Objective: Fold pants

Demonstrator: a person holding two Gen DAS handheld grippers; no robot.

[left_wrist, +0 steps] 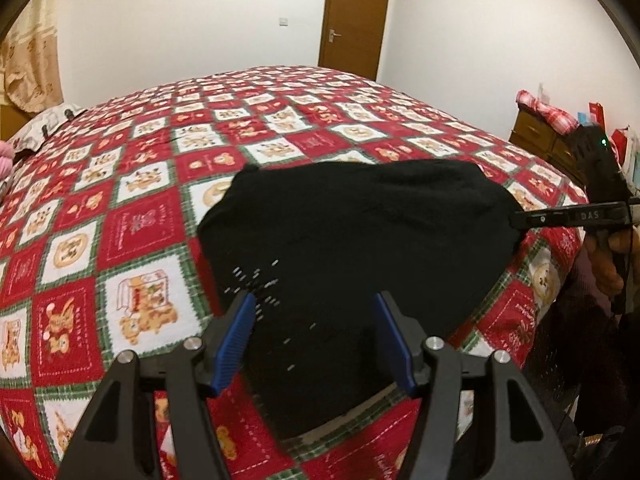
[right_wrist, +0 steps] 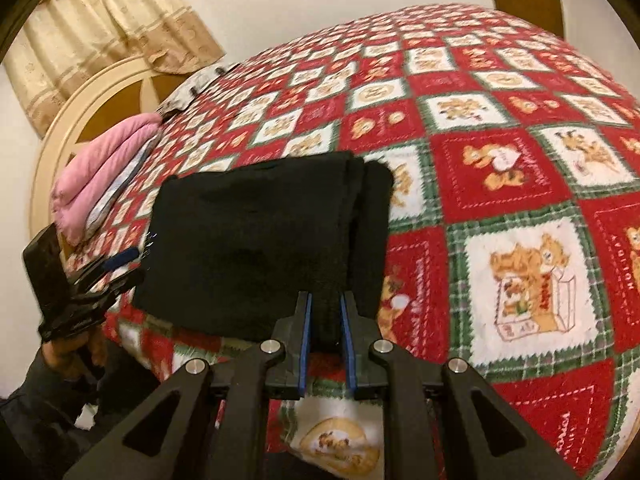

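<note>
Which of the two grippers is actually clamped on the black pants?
The right gripper: its jaws pinch the black pants' edge. The left gripper is open.

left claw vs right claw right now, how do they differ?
The left claw stands wide open with nothing pinched; the right claw is nearly shut, clamped on an edge of the black pants. The left claw hovers above the pants' near end; the right grips their side. Both have blue pads and angle down at the bedspread.

From the left wrist we look down along its fingers, close over the black pants [left_wrist: 352,240], toward the door [left_wrist: 354,16]. Our right wrist view faces the curtain [right_wrist: 108,32] (upper left). Both share the quilt [left_wrist: 132,184].
</note>
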